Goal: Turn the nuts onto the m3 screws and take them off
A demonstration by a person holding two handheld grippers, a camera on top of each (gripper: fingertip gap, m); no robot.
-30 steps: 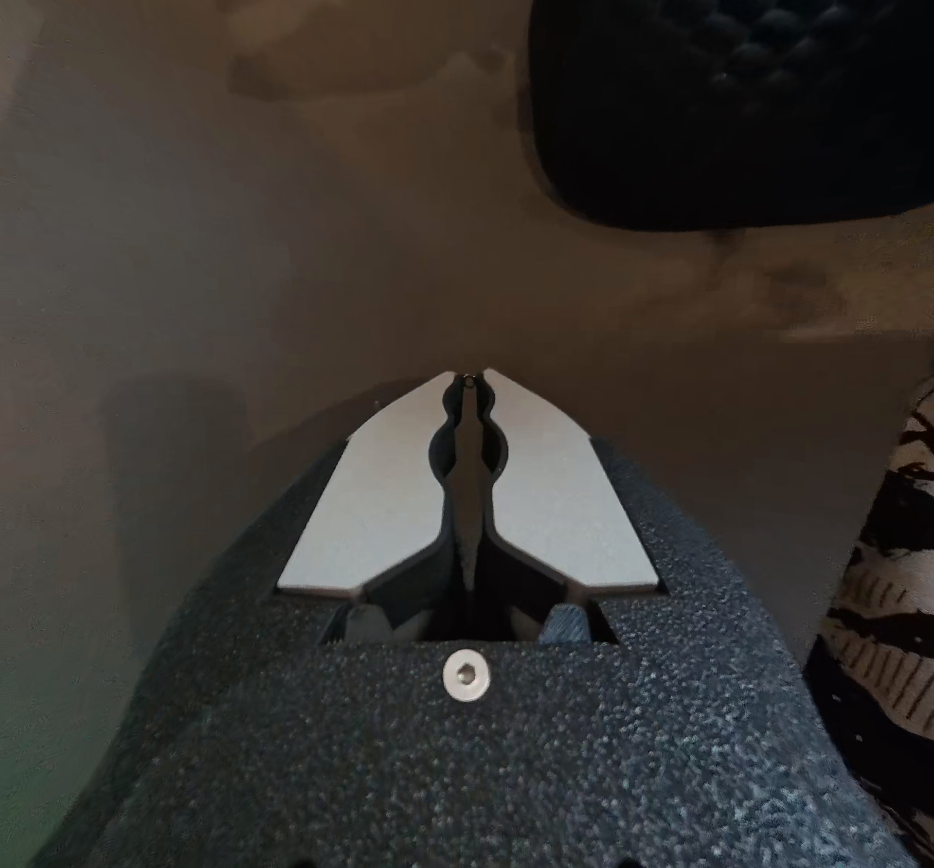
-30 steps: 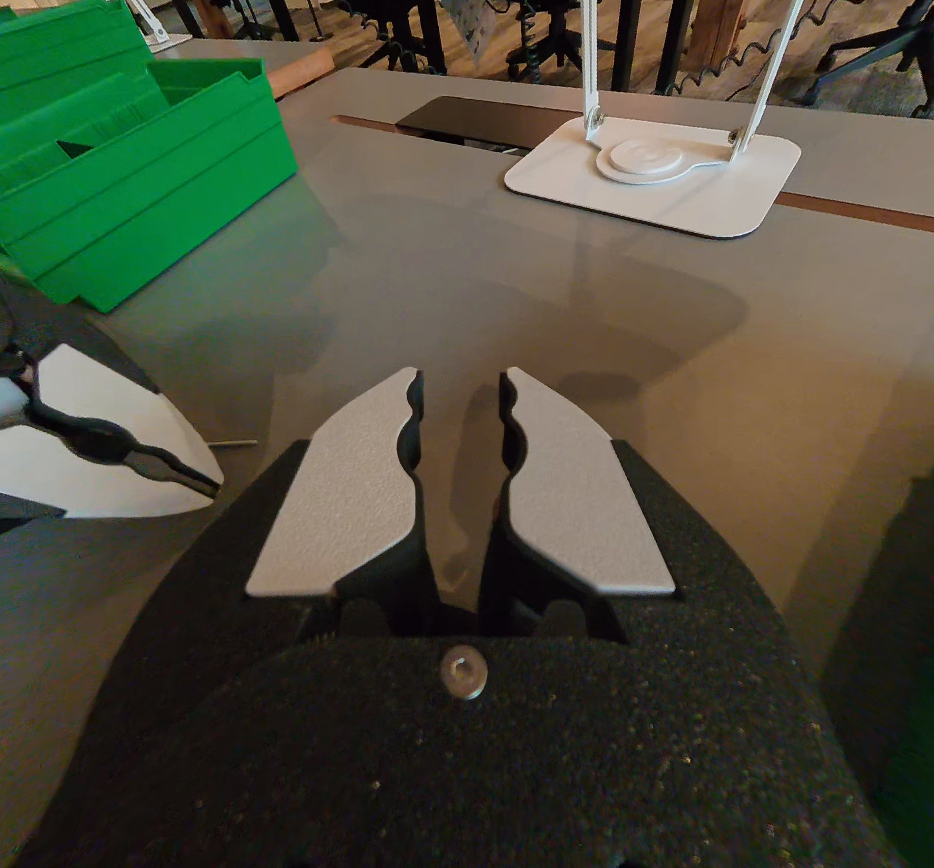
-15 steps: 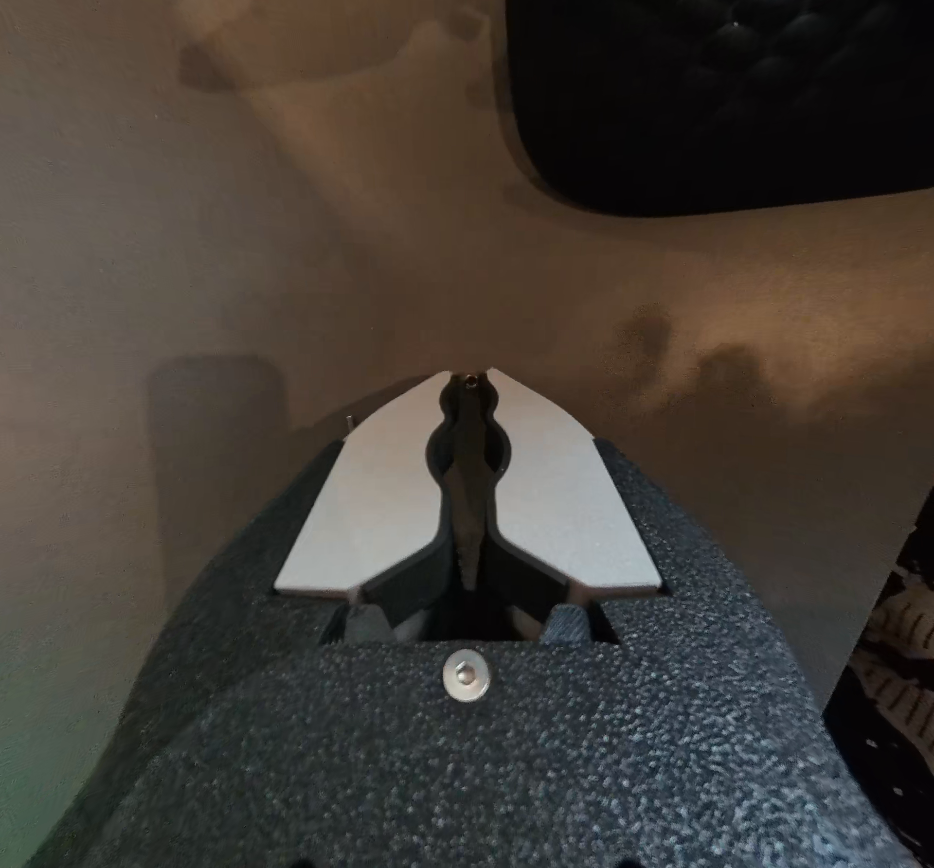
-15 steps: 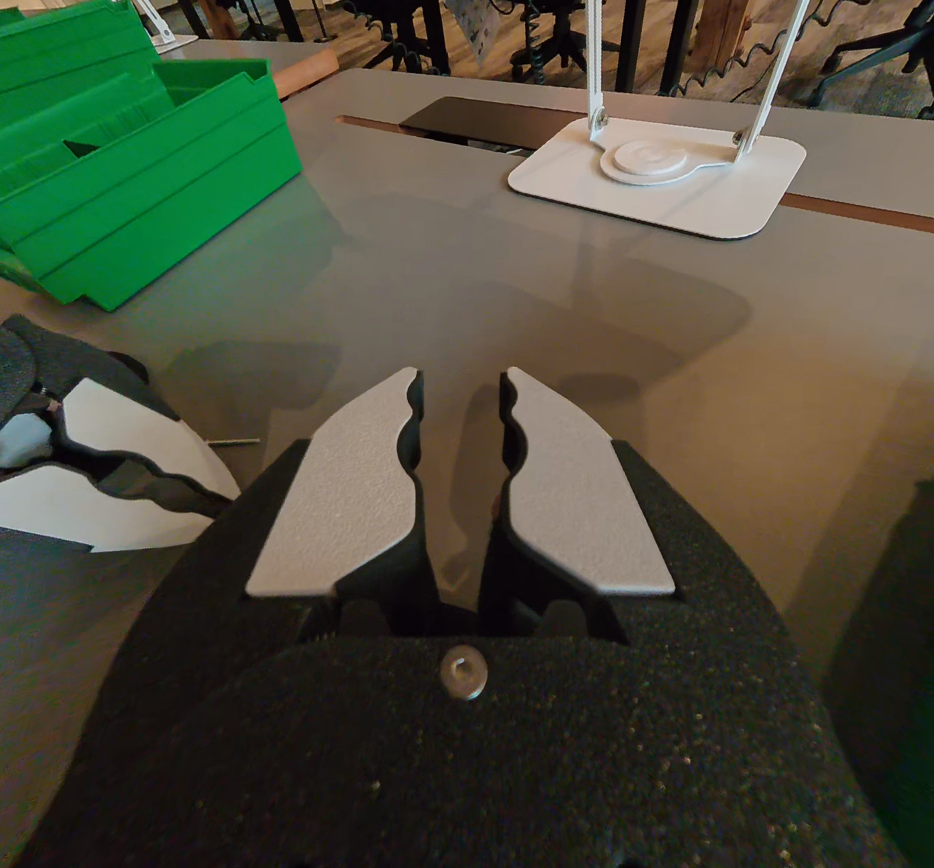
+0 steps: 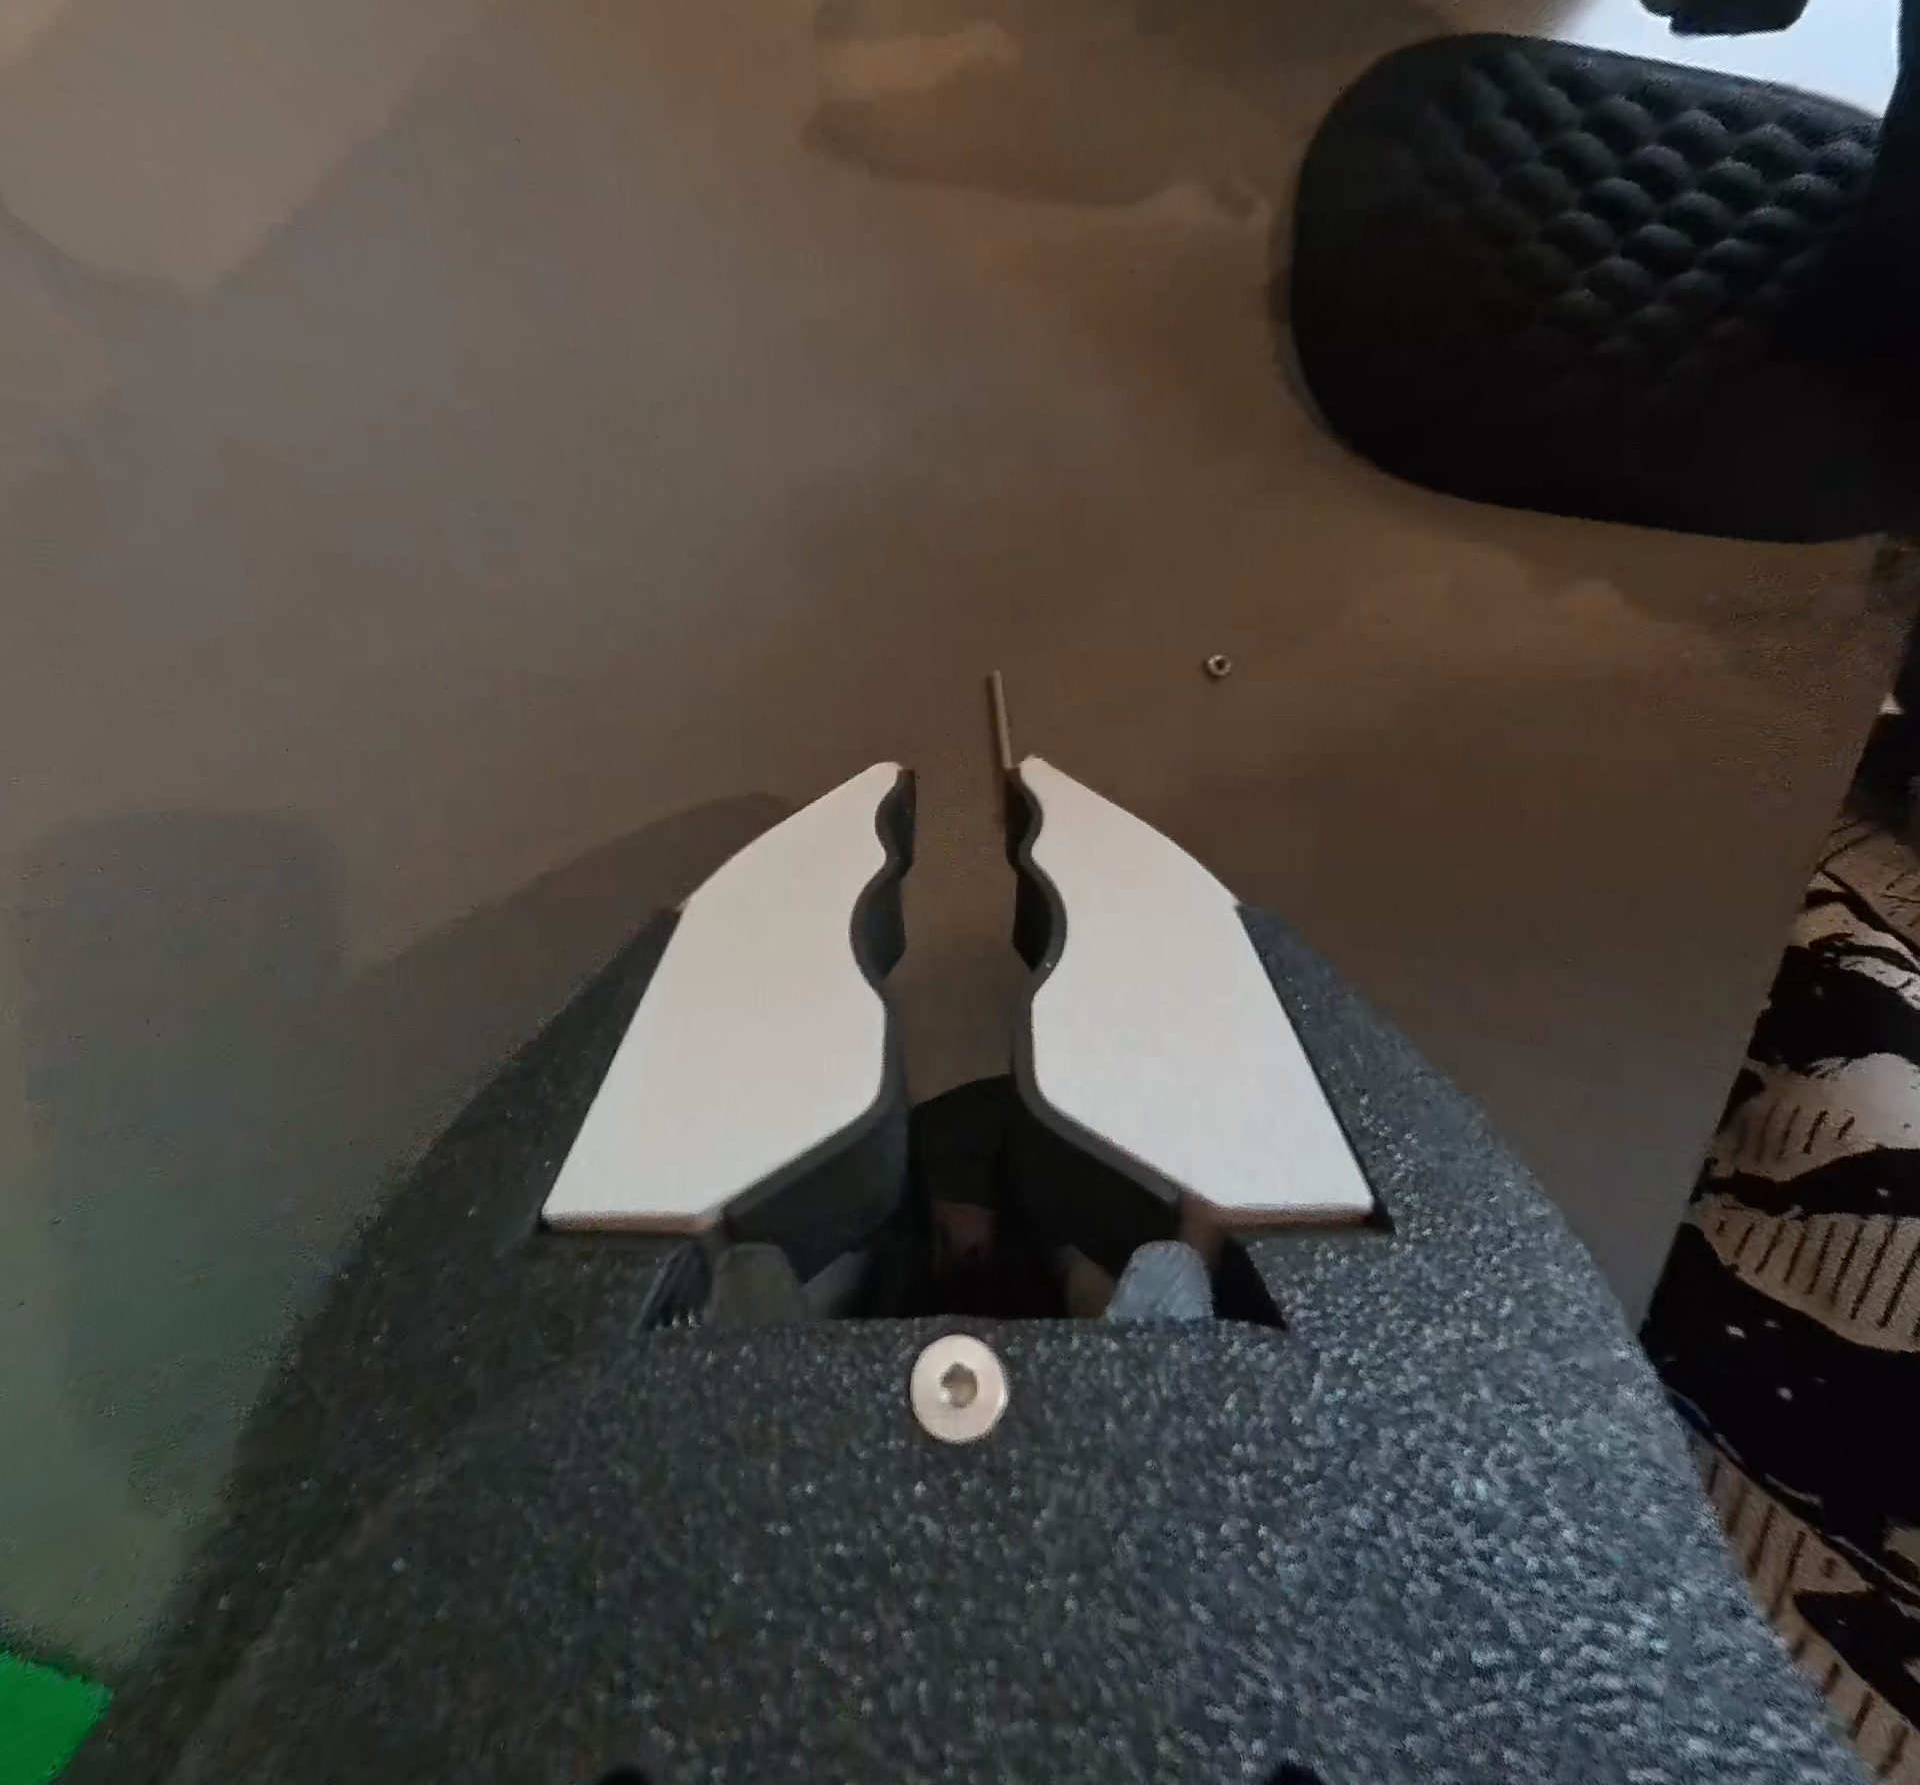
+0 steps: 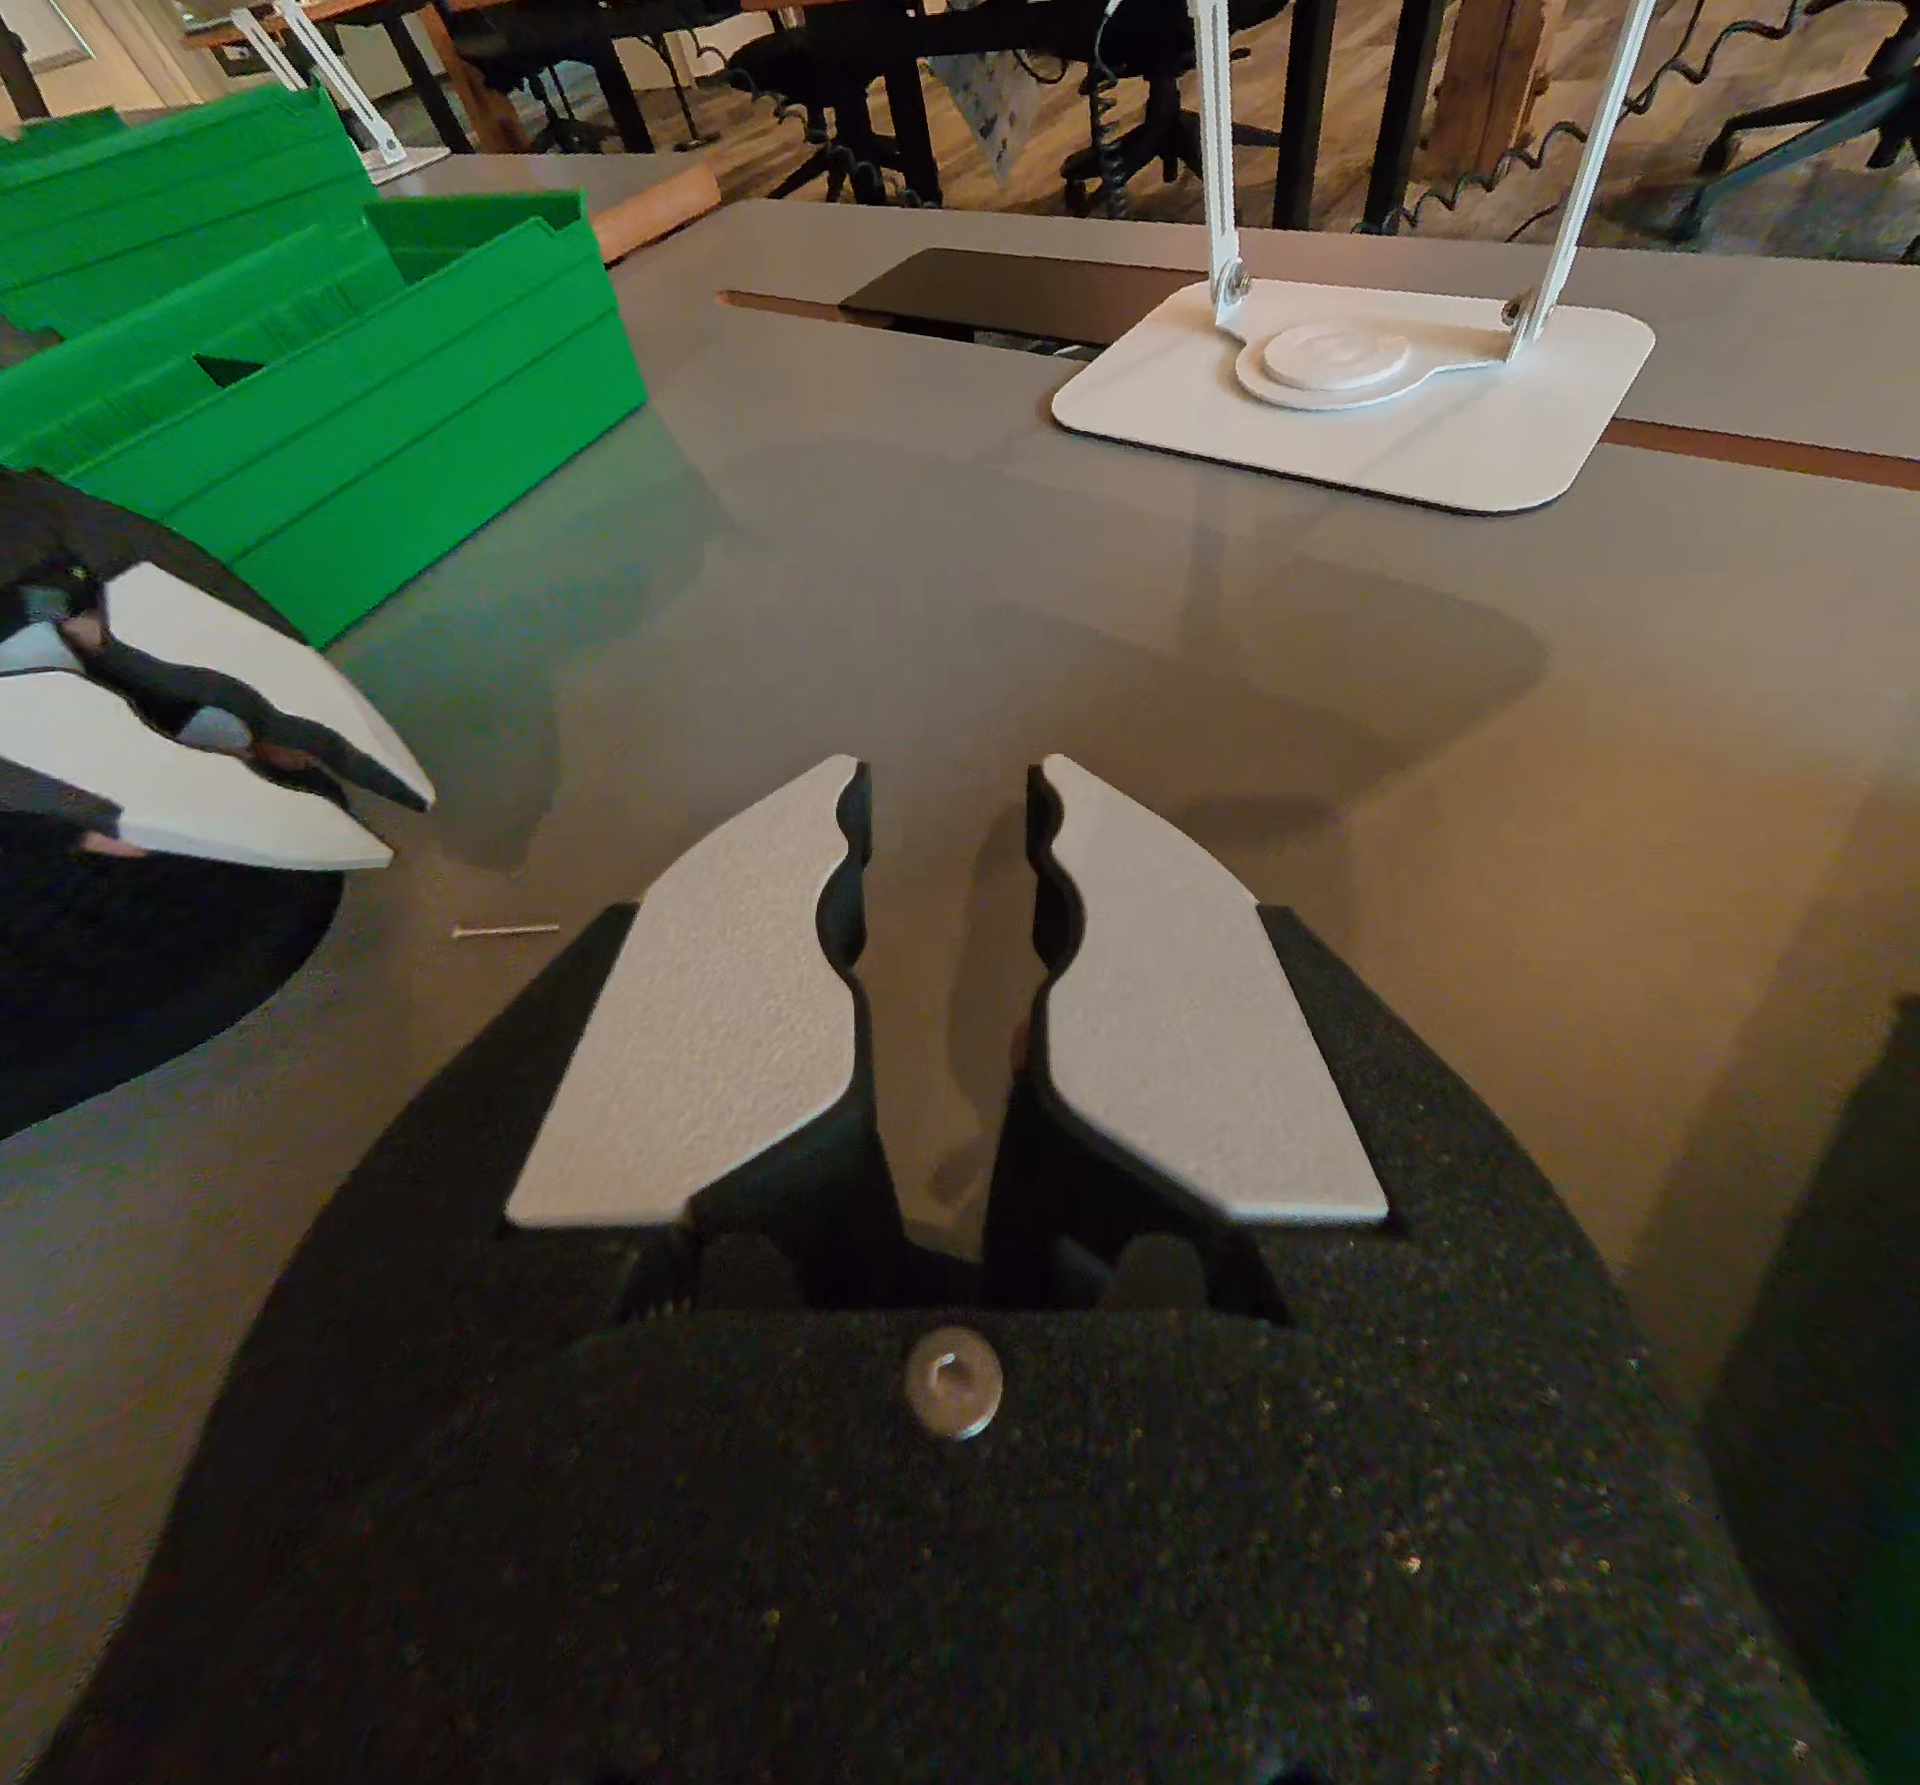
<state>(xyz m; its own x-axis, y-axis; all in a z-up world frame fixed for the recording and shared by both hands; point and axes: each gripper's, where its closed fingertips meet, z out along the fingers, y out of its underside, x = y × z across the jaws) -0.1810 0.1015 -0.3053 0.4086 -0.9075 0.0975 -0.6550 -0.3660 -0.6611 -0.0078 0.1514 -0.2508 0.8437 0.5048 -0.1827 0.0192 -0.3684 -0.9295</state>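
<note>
The grey table (image 6: 935,592) fills both views. Green bins (image 6: 312,405) stand at its far left, a white stand base (image 6: 1351,395) at the far middle, and a black padded armrest (image 5: 1558,281) overhangs its near edge.

The right gripper (image 6: 948,779) hovers low over bare table, its jaws moderately apart with nothing between them. The left gripper (image 5: 966,779) points down at the table, jaws parted a little less, also holding nothing; in the right wrist view it shows at the left edge (image 6: 395,821).

The screw (image 5: 1001,722) lies flat on the table, just past the left gripper's right fingertip (image 5: 1039,779) and partly hidden behind it; whether they touch cannot be told. From the right wrist view the screw (image 6: 506,930) lies just left of the right gripper. The nut (image 5: 1214,663) lies alone on the table, to the right of the screw and apart from it.
</note>
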